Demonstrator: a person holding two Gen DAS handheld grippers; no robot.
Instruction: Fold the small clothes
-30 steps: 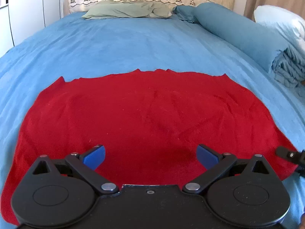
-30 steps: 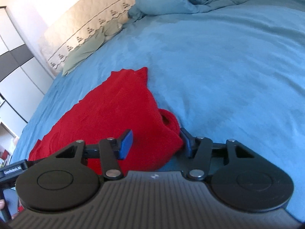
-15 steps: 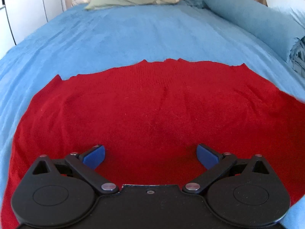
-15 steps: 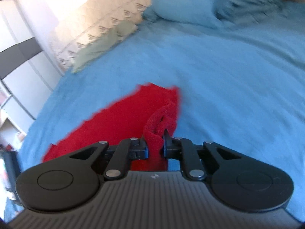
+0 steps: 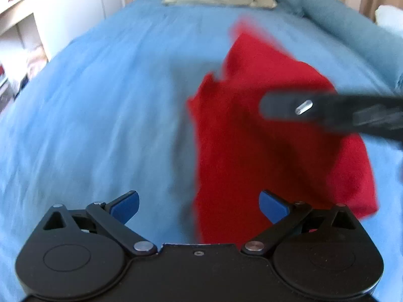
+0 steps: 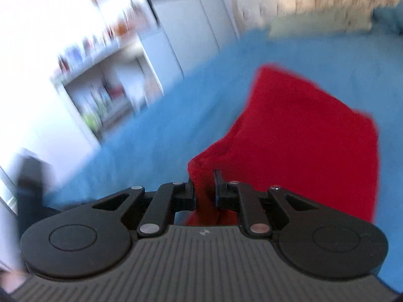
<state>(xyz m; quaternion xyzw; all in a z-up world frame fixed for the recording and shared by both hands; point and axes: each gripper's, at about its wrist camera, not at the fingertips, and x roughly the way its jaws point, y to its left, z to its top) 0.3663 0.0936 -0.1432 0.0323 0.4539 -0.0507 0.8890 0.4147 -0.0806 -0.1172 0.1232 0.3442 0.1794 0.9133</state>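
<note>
Gone is the wide, flat spread of red: a second ago the red garment (image 5: 272,136) lay open across the near part of the blue bedspread (image 5: 100,100), and now it stands as a narrower, doubled-over shape on the right side of my left wrist view, with bare bedspread where its left half used to lie. I read that as one side being carried over the other, so the first fold looks to be under way rather than finished.

Both views are smeared, so I trust outlines more than details. From the right wrist camera the garment (image 6: 309,136) trails away from the tool toward the far right, its far edge resting on the bedspread (image 6: 327,52) while the near part rises, bunched, into the jaws.

My right gripper (image 6: 204,188) has just been closing, and its jaws now sit almost together, pinching a bunched edge of the red fabric between them. In the left view it crosses over the garment from the right as a dark blurred bar (image 5: 327,110).

My left gripper (image 5: 199,205) is wide apart and holds nothing; the garment's near left edge lies below the gap between its blue pads (image 5: 126,205), but whether anything touches I cannot tell.

Next, I judge, the carried edge needs laying down squarely on the far half.
</note>
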